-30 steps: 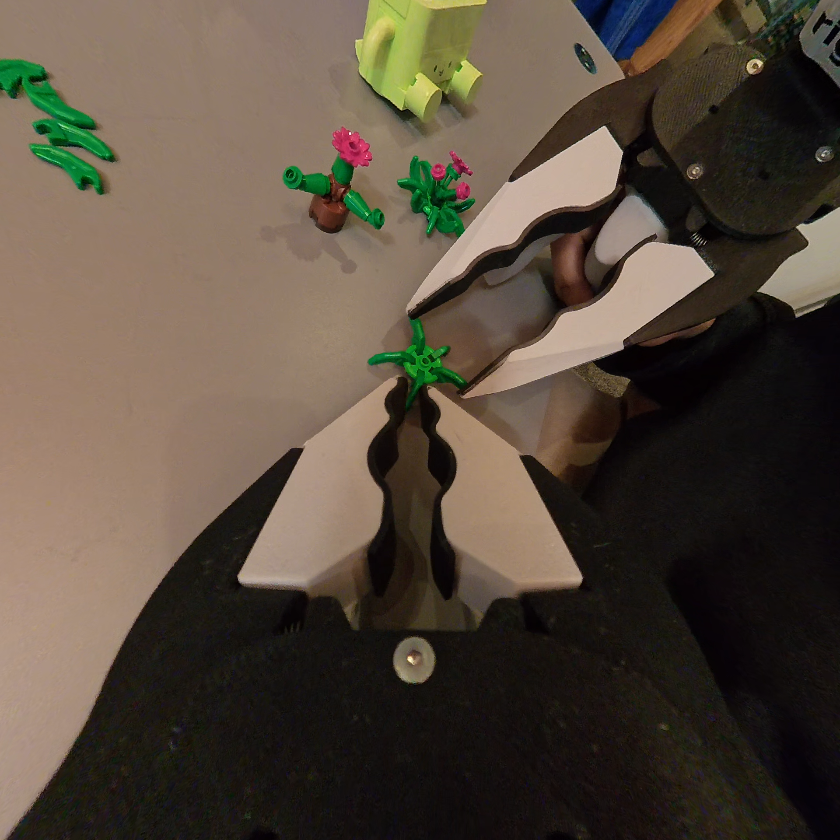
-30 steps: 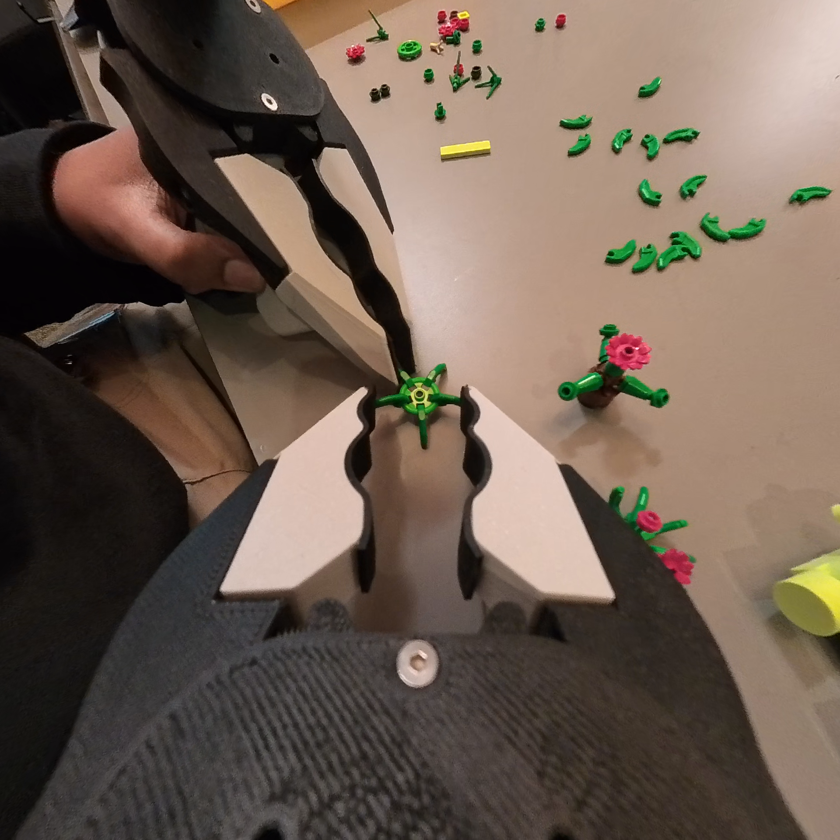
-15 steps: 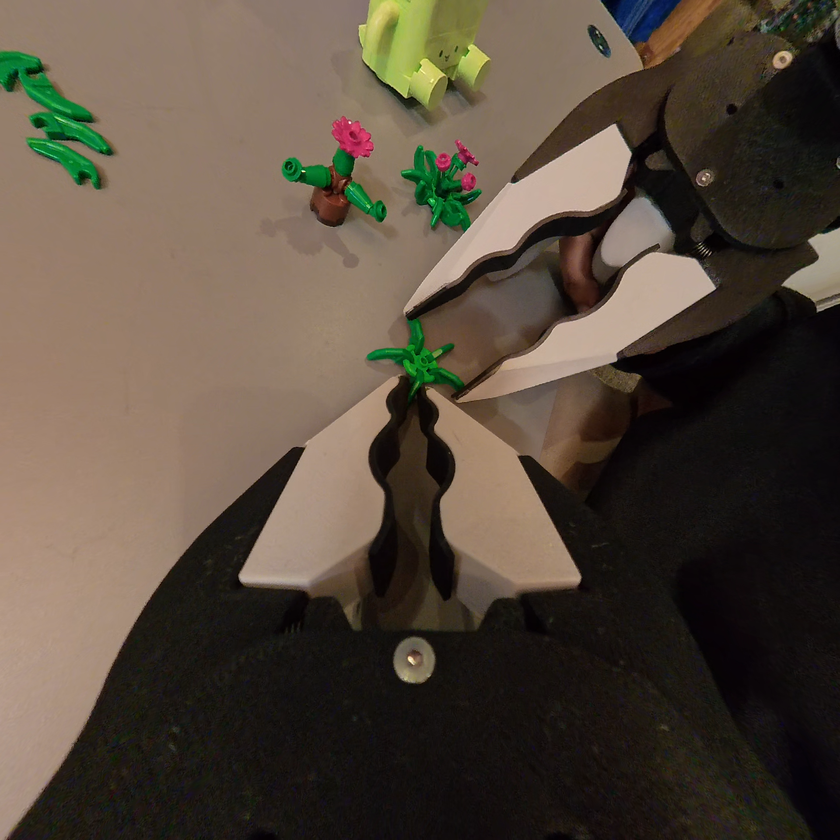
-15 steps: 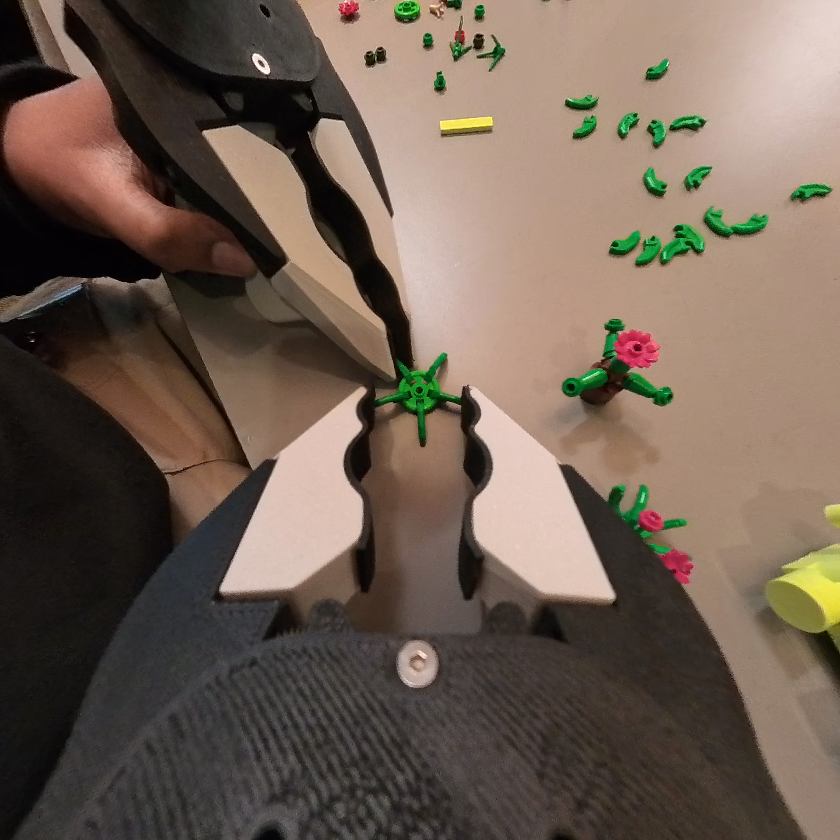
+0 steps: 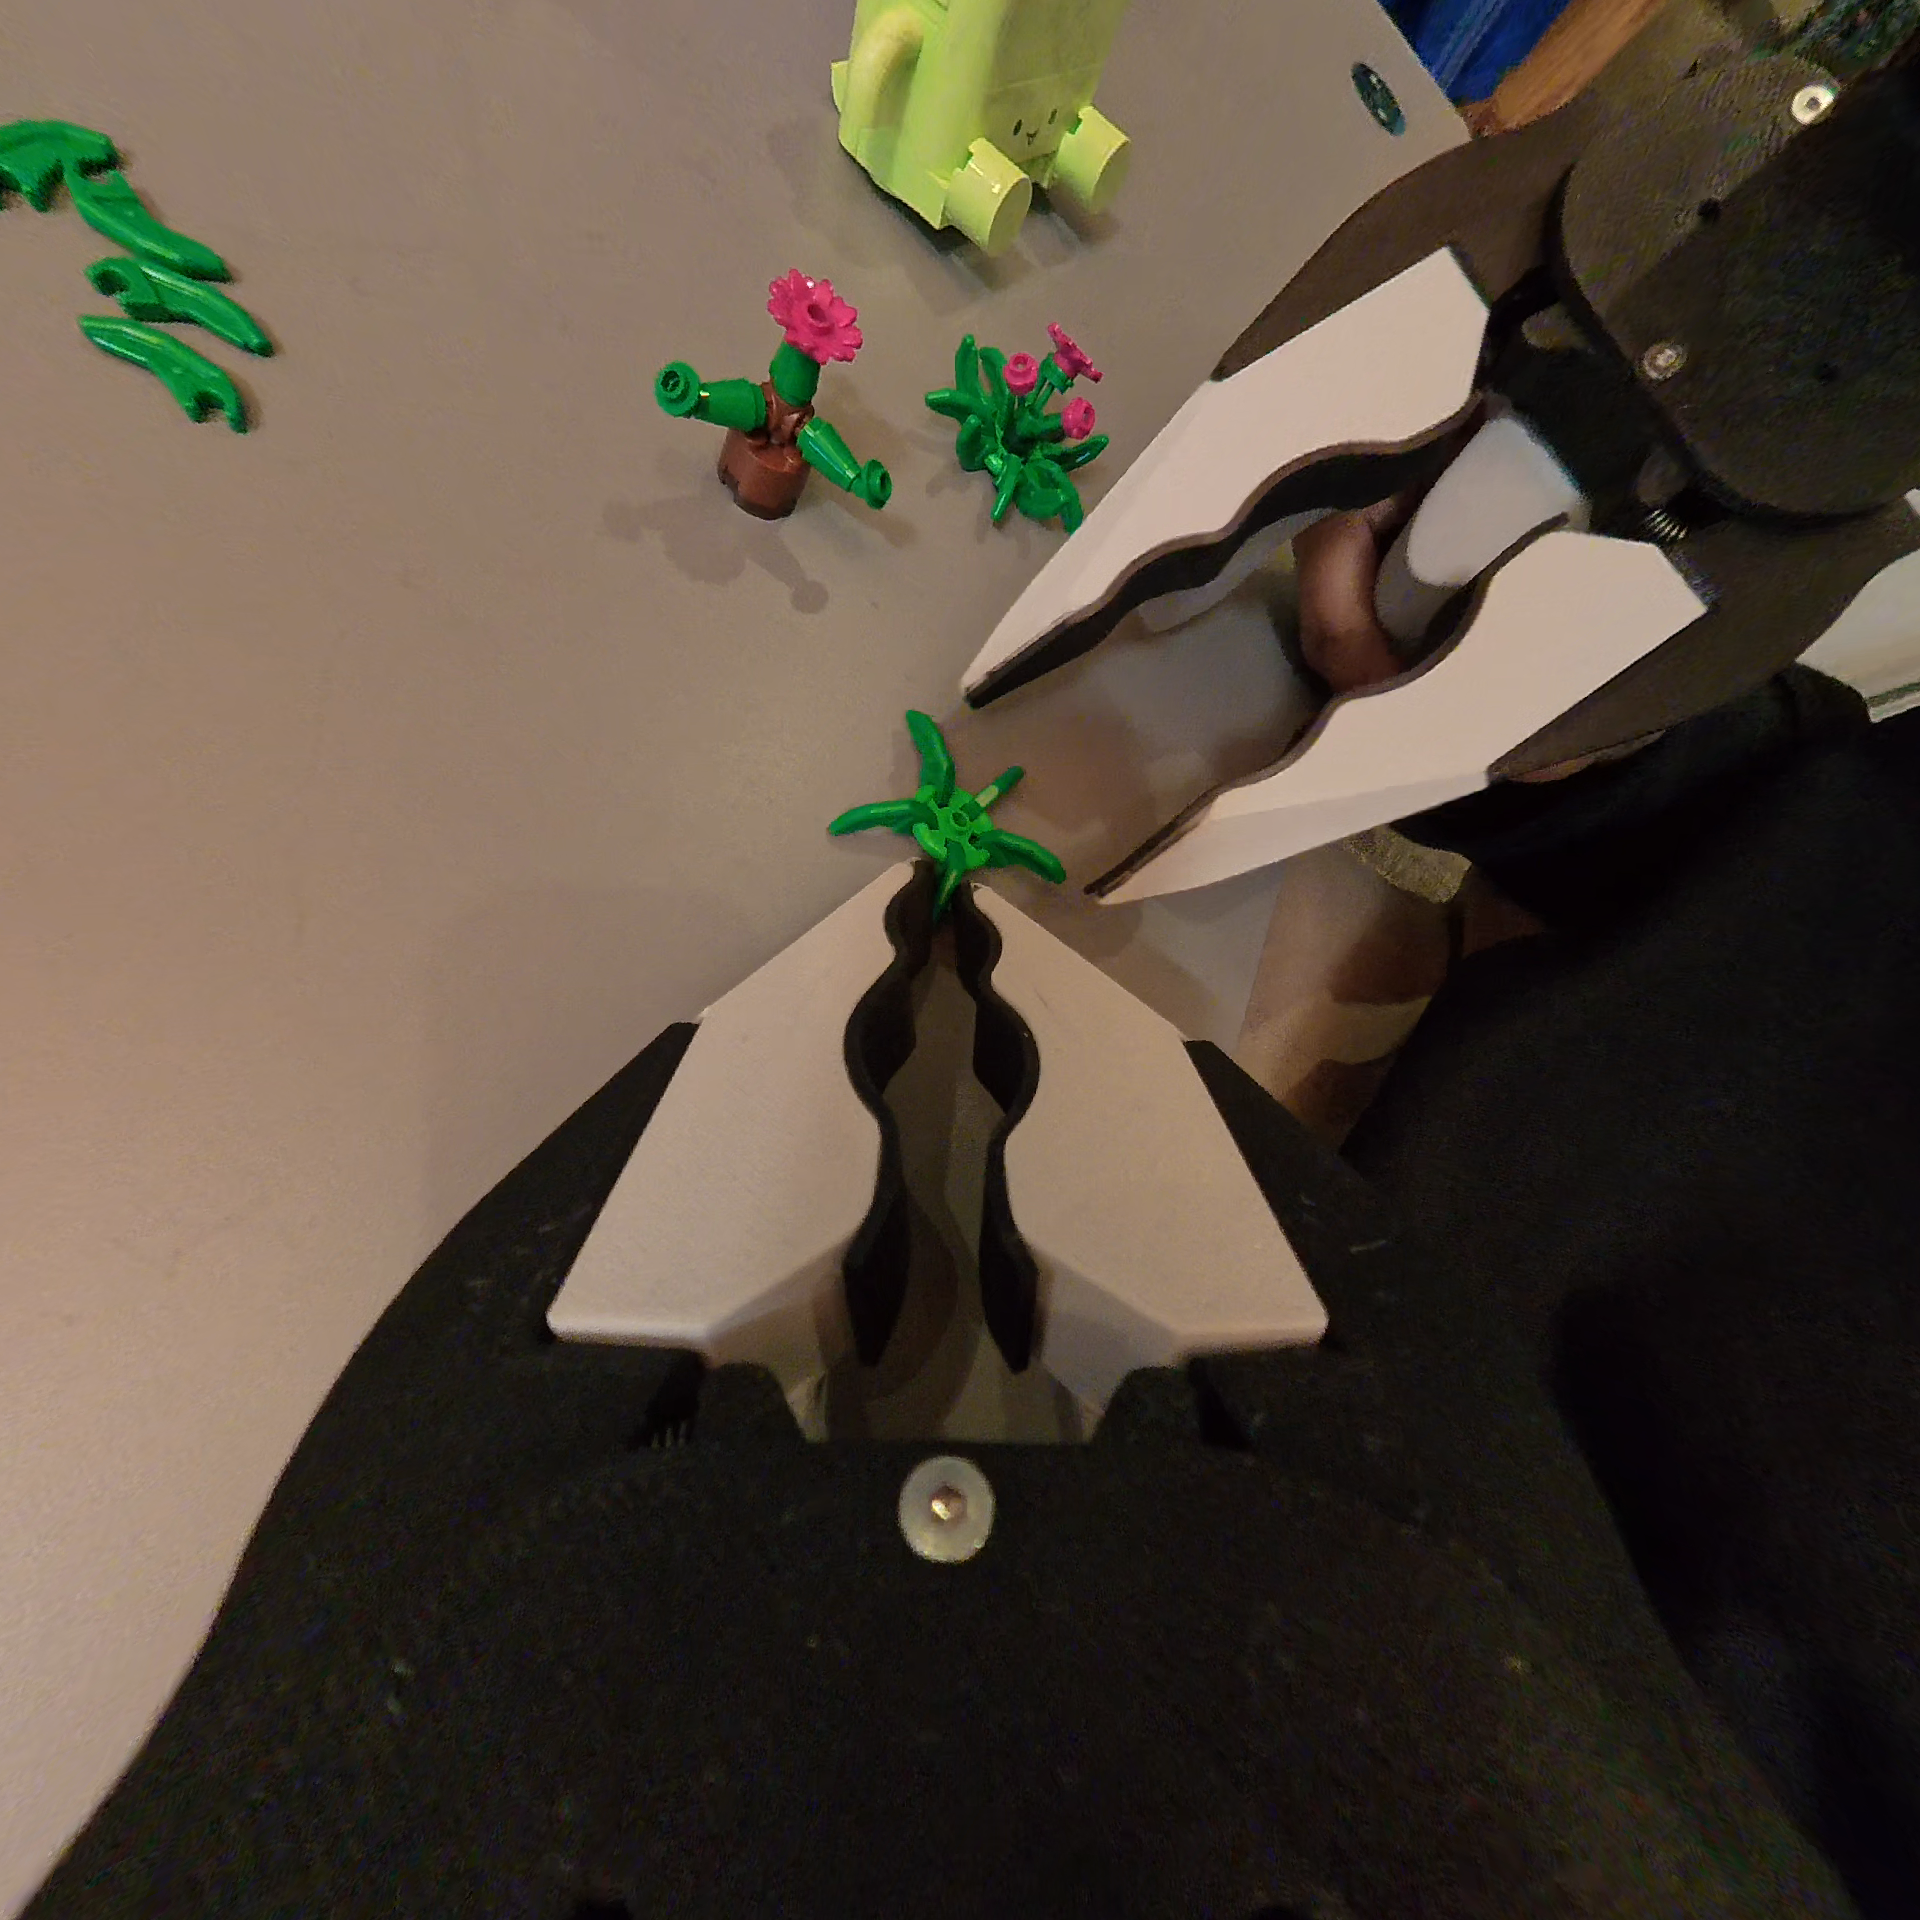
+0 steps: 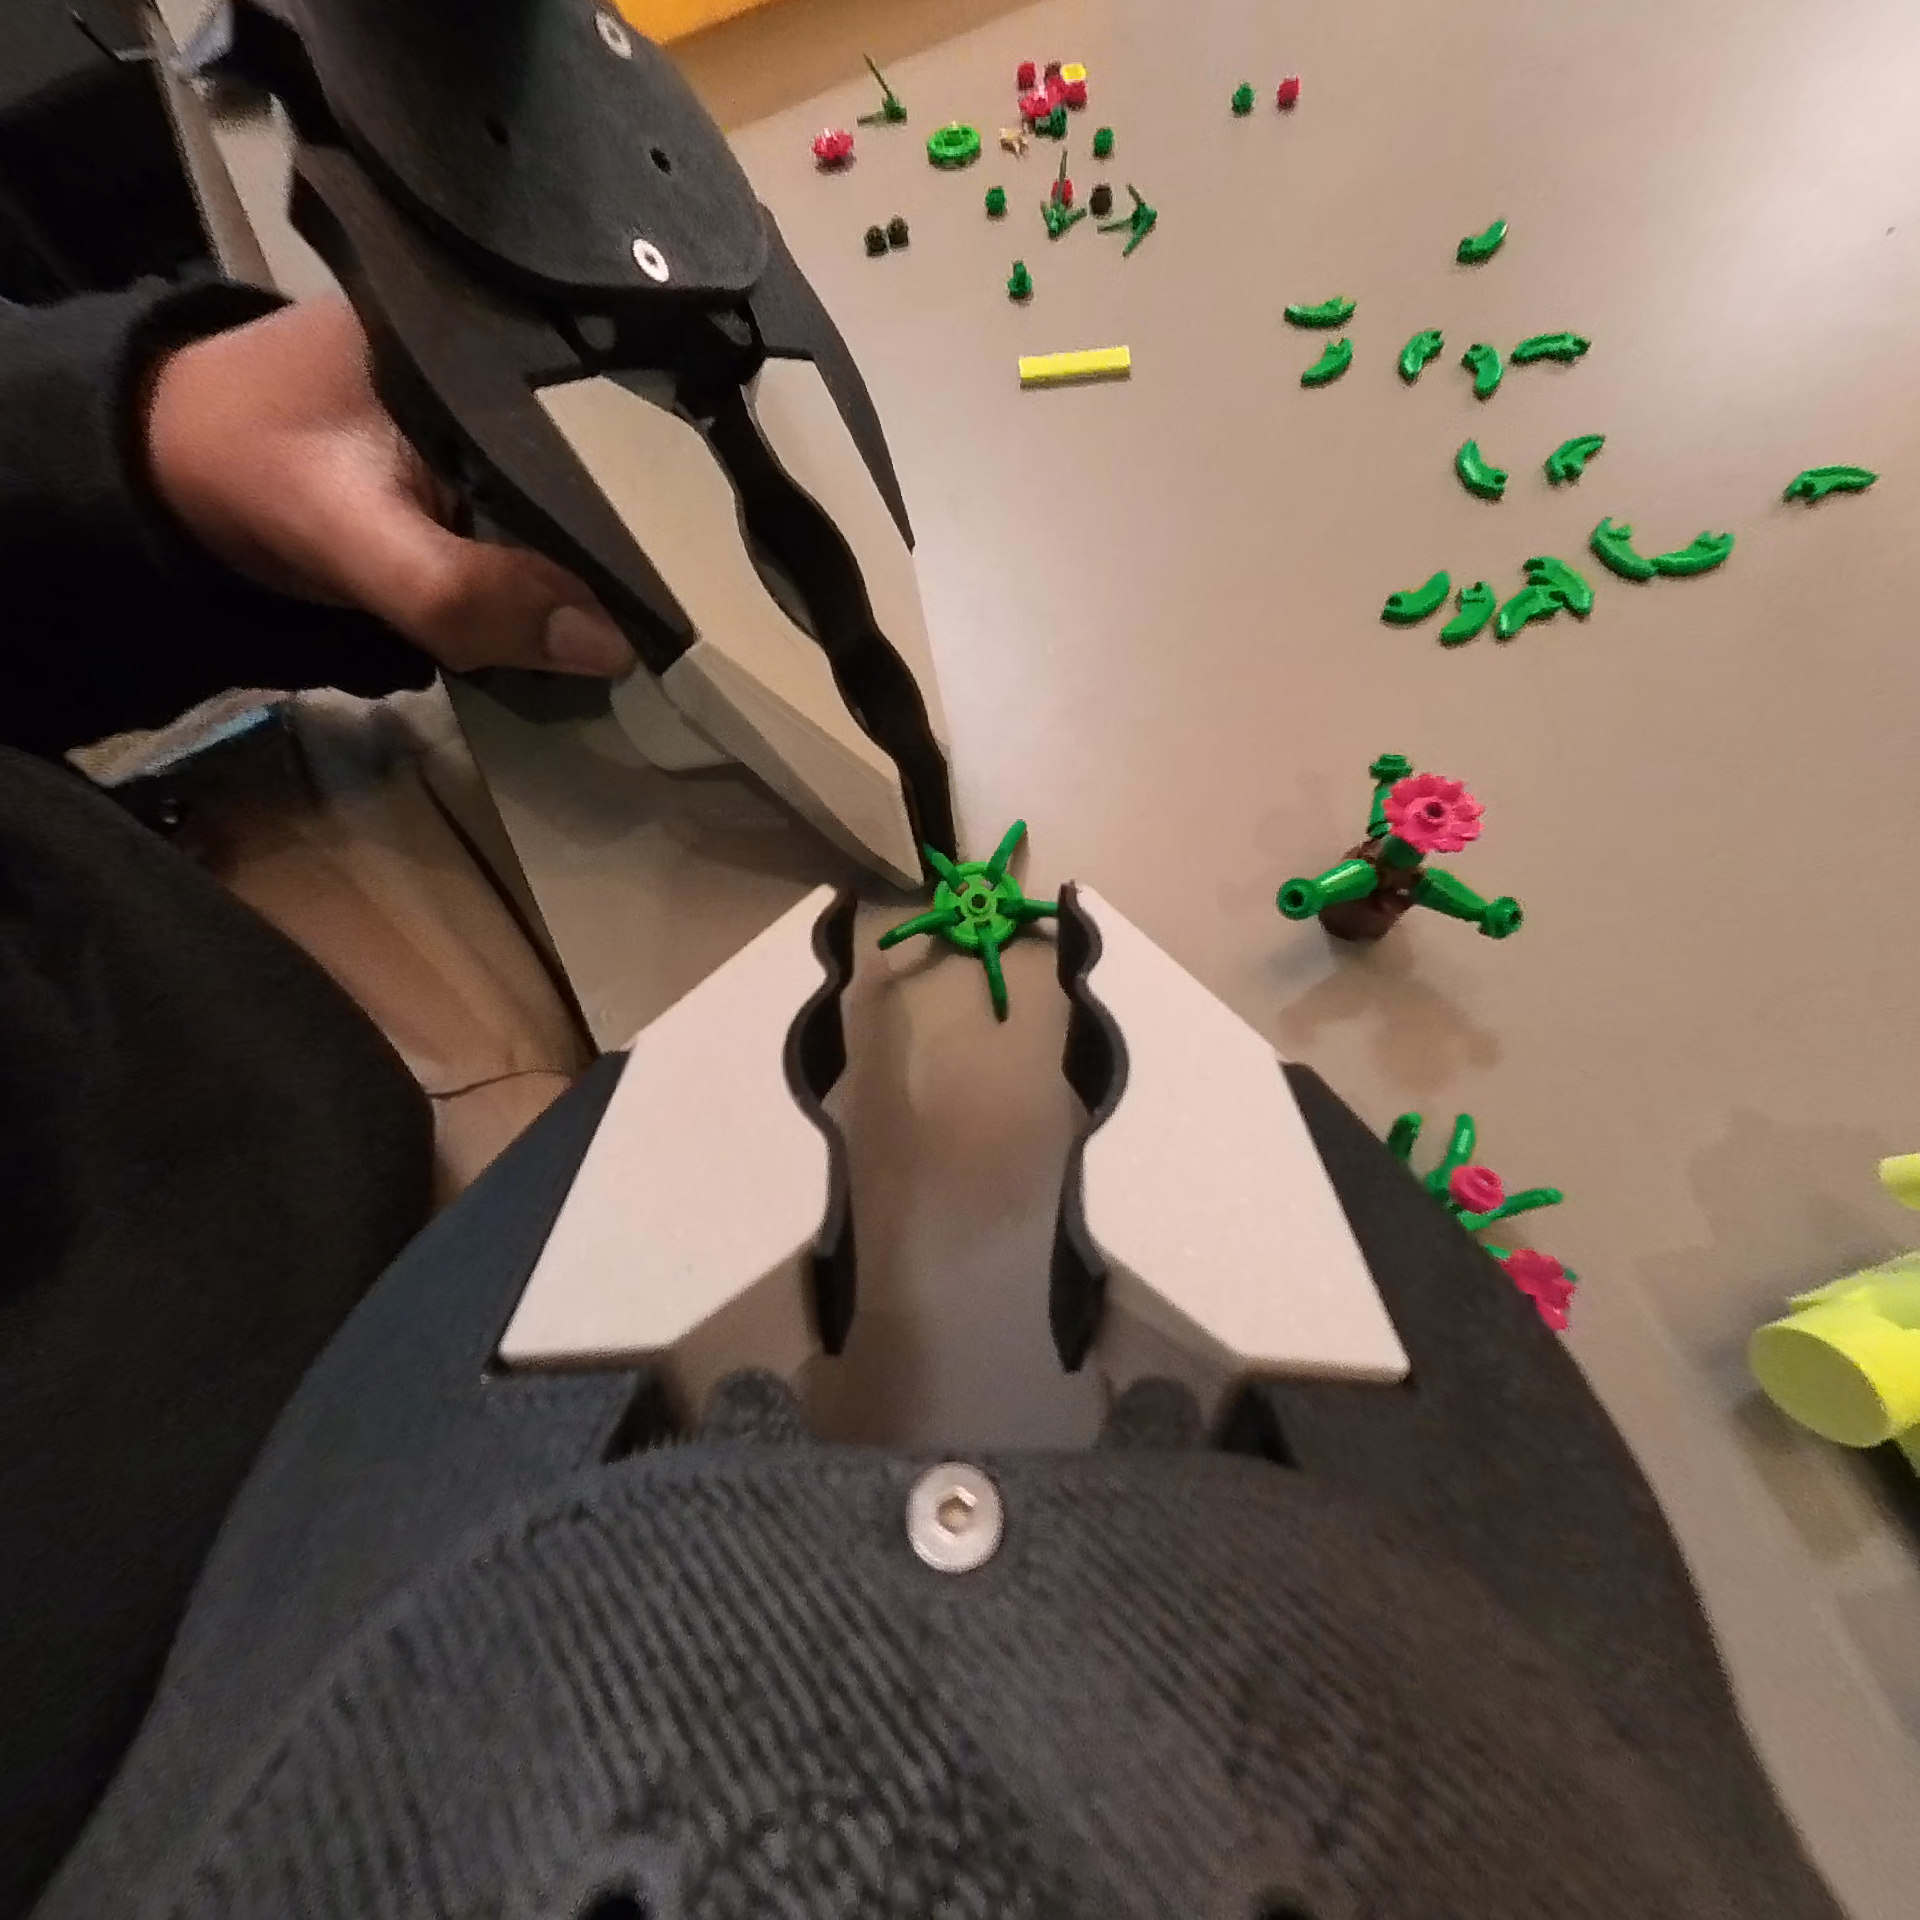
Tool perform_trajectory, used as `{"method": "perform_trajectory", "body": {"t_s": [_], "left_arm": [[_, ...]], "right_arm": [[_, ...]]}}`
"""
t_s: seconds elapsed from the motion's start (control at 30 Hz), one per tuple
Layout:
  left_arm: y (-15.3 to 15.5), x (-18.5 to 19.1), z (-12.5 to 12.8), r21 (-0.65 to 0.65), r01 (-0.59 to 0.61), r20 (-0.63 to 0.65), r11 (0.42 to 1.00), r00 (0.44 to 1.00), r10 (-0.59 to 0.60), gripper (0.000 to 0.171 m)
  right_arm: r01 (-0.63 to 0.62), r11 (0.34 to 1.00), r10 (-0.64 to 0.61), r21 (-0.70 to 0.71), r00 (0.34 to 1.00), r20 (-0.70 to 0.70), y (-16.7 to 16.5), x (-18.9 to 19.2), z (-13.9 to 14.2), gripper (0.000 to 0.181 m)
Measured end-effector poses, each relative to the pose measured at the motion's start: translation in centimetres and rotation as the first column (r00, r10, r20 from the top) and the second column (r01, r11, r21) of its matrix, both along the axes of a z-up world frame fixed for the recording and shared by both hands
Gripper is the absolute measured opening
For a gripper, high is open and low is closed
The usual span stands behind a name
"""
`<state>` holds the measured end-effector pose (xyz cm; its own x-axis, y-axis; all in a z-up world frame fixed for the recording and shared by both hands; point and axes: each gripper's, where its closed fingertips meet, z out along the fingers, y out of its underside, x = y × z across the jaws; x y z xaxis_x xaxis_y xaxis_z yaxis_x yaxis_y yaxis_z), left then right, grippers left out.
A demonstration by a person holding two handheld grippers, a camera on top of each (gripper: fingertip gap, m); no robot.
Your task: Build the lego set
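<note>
My left gripper (image 5: 940,896) is shut on one leaf of a small green star-shaped plant piece (image 5: 951,821) and holds it near the table's front edge. My right gripper (image 6: 954,899) is open, and the same green piece (image 6: 977,906) sits between its fingertips without touching them. The right gripper also shows in the left wrist view (image 5: 1034,790), coming in from the right. The left gripper's tip shows in the right wrist view (image 6: 928,857).
On the grey table (image 5: 364,727) stand a brown pot with green stems and a pink flower (image 5: 774,416), a green plant with pink flowers (image 5: 1023,426) and a lime-green figure (image 5: 977,94). Loose green leaves (image 6: 1538,603), a yellow plate (image 6: 1073,364) and small parts (image 6: 1039,135) lie farther off. Less than 4 cm separates the two grippers' tips. It is some 15 cm from my left tips to the yellow plate (image 6: 1073,364).
Both grippers stay at the green piece. The right gripper has drawn slightly back from it, still open. The left stays shut on the piece.
</note>
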<state>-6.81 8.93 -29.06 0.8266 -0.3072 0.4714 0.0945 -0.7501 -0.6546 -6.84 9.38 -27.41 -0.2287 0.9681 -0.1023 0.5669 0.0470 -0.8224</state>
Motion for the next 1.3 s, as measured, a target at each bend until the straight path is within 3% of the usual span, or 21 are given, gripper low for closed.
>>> {"method": "perform_trajectory", "body": {"t_s": [0.3,0.5,0.6,0.77,0.87,0.97,1.03,1.17,1.23,1.3], "left_arm": [[0.2,-0.7,1.8,0.069,-0.046,0.141,0.997,0.989,0.036,0.0],[-0.2,-0.2,2.5,0.112,-0.01,0.167,0.994,0.986,-0.009,0.0],[-0.4,0.0,2.9,0.142,0.01,0.163,0.99,0.986,-0.034,0.0],[-0.4,0.0,3.3,0.181,0.002,0.144,0.984,0.989,-0.029,0.002],[-0.4,-0.2,3.8,0.217,-0.013,0.135,0.976,0.991,-0.017,0.014],[-0.2,-0.7,5.0,0.339,-0.018,0.021,0.94,1.0,0.012,0.025],[-0.4,-0.5,5.5,0.425,0.039,-0.126,0.904,0.992,0.017,0.03],[-0.7,0.1,5.2,0.51,0.205,-0.442,0.835,0.896,0.051,0.029],[-0.9,0.7,4.9,0.513,0.256,-0.506,0.819,0.861,0.048,0.027],[-0.8,0.9,4.7,0.51,0.273,-0.537,0.815,0.842,0.054,0.024]], "right_arm": [[0.012,1.0,-0.012,-0.017,1.0,-0.015,0.2,0.0,0.3,0.028],[0.007,0.999,-0.009,-0.053,0.999,-0.052,0.3,0.1,1.0,0.025],[-0.002,0.998,-0.002,-0.07,0.998,-0.062,0.2,0.2,1.2,0.01],[-0.026,0.994,0.015,-0.106,0.995,-0.102,0.0,0.5,2.0,0.001],[-0.016,0.993,0.002,-0.113,0.992,-0.126,0.2,0.5,2.4,0.001],[-0.037,0.989,0.019,-0.144,0.993,-0.12,0.0,0.6,2.4,0.001],[-0.053,0.976,0.032,-0.209,0.994,-0.102,-0.4,0.7,2.4,0.001],[-0.097,0.866,0.037,-0.491,0.991,-0.131,-1.2,0.9,3.5,0.0],[-0.099,0.807,0.028,-0.582,0.991,-0.13,-0.9,1.0,3.8,0.0],[-0.088,0.794,0.019,-0.601,0.993,-0.12,-0.7,1.0,3.7,0.0]]}}
